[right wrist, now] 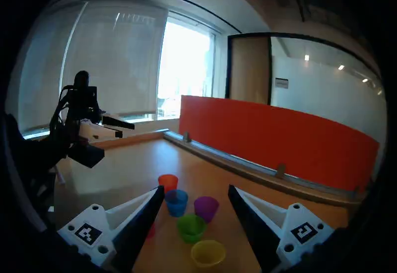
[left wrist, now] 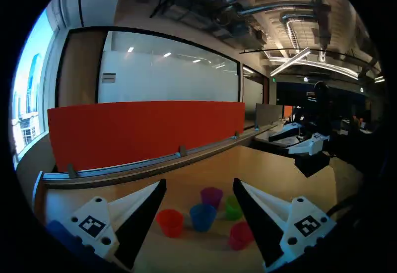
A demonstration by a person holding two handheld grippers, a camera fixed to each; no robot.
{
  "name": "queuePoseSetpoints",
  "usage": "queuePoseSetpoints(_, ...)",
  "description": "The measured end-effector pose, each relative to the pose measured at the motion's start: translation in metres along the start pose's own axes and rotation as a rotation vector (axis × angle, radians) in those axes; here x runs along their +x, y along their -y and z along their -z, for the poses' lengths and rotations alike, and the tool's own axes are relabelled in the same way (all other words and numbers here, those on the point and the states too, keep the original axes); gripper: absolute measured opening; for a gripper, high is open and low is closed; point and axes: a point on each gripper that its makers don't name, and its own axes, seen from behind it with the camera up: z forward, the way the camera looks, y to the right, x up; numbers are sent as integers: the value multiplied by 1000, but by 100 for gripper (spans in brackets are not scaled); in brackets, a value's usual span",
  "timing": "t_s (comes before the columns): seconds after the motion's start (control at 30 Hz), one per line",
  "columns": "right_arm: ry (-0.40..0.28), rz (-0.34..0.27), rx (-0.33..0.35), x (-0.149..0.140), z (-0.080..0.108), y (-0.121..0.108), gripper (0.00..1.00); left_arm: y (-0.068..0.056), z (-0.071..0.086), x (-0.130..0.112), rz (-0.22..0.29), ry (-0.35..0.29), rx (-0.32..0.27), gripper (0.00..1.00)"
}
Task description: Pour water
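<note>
Left claw (left wrist: 198, 180): fingers spread wide, nothing gripped, hovering above the wooden tabletop (left wrist: 268, 166). Directly ahead and below, in the gap between the fingers, a cluster of small plastic cups, all upright and open-mouthed. Nearest the left finger, an orange cup (left wrist: 169, 222). Just right of it, a blue cup (left wrist: 203, 217). A little farther ahead, a purple cup (left wrist: 212, 196), and beside that on the right, a green cup (left wrist: 232, 207). Closest in, against the inner edge of the right finger, a red cup (left wrist: 241, 235). Contents of the cups: cannot tell.

Right claw (right wrist: 195, 187): also apart, also empty, above the same tabletop. Ahead between its fingers, the orange cup farthest out, close to the left fingertip. Then the blue cup, the purple cup to its right, the green cup nearer in, and nearest of all a yellow cup (right wrist: 208, 254). Mostly hidden behind the left finger, a sliver of red, probably the red cup.

Farther out from the left claw: a metal rail (left wrist: 149, 166) along the far tabletop edge, an orange divider panel (left wrist: 149, 129) behind it, and a glass wall (left wrist: 168, 74) beyond. Well off to the right, the right claw, raised above the tabletop.

Farther out from the right claw: the same panel on the right, and a bright window (right wrist: 186, 69) straight ahead with blinds (right wrist: 109, 59) beside it. Far to the left, the left claw, likewise raised above the tabletop.
</note>
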Motion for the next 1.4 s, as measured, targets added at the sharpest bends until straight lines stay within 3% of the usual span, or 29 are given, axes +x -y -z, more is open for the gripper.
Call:
queuePoseSetpoints(0.27, 54, 27, 28, -8, -3, 1, 100, -5, -8, -6, 2, 36, -67, 100)
queuePoseSetpoints(0.67, 150, 72, 69, -28, -16, 3, 100, -2, -27, -28, -60, 131, -112, 100)
queuePoseSetpoints(1.07, 216, 64, 73, -60, -31, -4, 100, 1, -53, -61, -66, 206, -138, 100)
queuePoseSetpoints(1.4, 266, 58, 86, -86, -45, -9, 100, -5, -74, -88, -84, 266, -178, 100)
